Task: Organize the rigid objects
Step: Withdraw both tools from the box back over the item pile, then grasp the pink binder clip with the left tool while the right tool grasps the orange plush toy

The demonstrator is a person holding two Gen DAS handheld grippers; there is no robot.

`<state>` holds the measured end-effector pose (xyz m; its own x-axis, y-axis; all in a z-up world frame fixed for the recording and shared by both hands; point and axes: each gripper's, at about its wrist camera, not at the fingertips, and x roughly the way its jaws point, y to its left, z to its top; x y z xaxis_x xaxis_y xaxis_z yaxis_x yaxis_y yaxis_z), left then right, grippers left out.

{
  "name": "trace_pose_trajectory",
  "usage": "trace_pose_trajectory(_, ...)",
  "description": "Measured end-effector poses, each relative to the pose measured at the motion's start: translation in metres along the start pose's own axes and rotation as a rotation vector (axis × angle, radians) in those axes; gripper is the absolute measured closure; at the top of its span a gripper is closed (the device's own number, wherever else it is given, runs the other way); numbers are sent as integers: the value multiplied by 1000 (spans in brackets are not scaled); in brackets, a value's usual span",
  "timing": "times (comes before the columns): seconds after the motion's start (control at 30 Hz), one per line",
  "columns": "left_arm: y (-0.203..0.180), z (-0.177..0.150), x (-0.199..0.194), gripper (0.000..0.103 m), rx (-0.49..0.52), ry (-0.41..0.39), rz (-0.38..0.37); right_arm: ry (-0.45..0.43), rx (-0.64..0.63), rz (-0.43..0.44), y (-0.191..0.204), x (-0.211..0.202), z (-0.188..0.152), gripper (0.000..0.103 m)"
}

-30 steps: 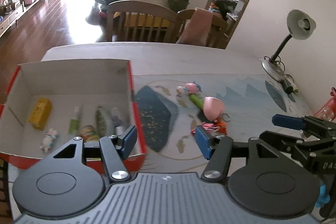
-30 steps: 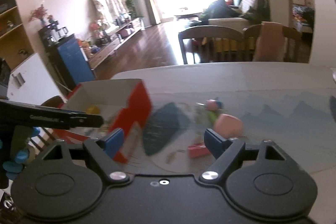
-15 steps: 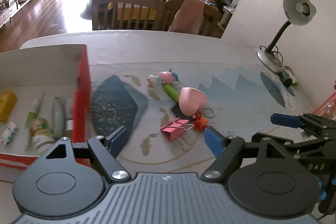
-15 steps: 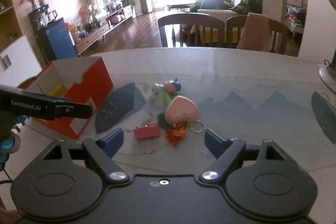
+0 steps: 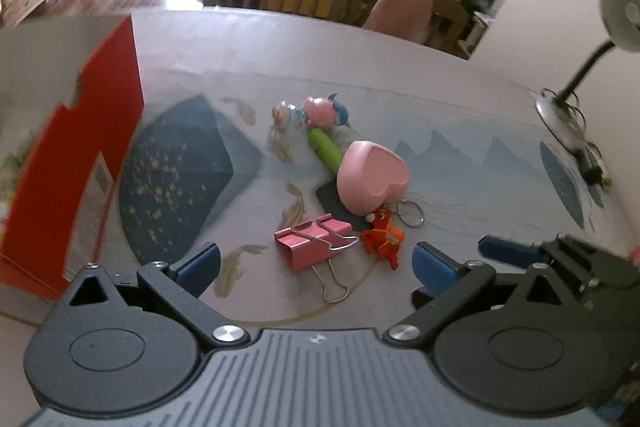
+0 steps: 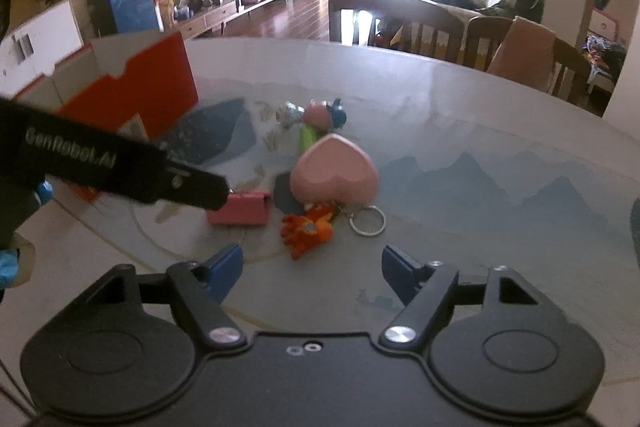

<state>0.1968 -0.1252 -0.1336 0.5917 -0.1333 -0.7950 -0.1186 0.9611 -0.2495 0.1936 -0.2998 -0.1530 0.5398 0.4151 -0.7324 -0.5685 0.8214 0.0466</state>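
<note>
At bench's left edge, red box [image 6: 160, 87], contents hidden. Left gripper [image 5: 316, 263] and right gripper [image 6: 312, 267] fingers wide, empty. Lamp [image 5: 568, 99] only in left view.

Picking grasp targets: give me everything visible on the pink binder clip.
The pink binder clip looks like painted metal with a folded body and two silver wire handles, one lying flat toward the camera, the other folded back over the body. It lies on its side on the table mat, beside the orange toy keychain and apparently touching it. It sits ahead of the open left gripper, ungripped.
</note>
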Motion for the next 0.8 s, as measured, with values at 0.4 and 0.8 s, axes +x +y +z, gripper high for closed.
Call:
trace_pose_trajectory(0.4, -4, 0, 44, 1, -108, 49, 109, 21, -33, 30, 1, 37, -2, 36)
trace_pose_trajectory(0.8, -9, 3, 56, 2, -155, 31, 158, 4, -40, 33, 0, 49, -1, 46)
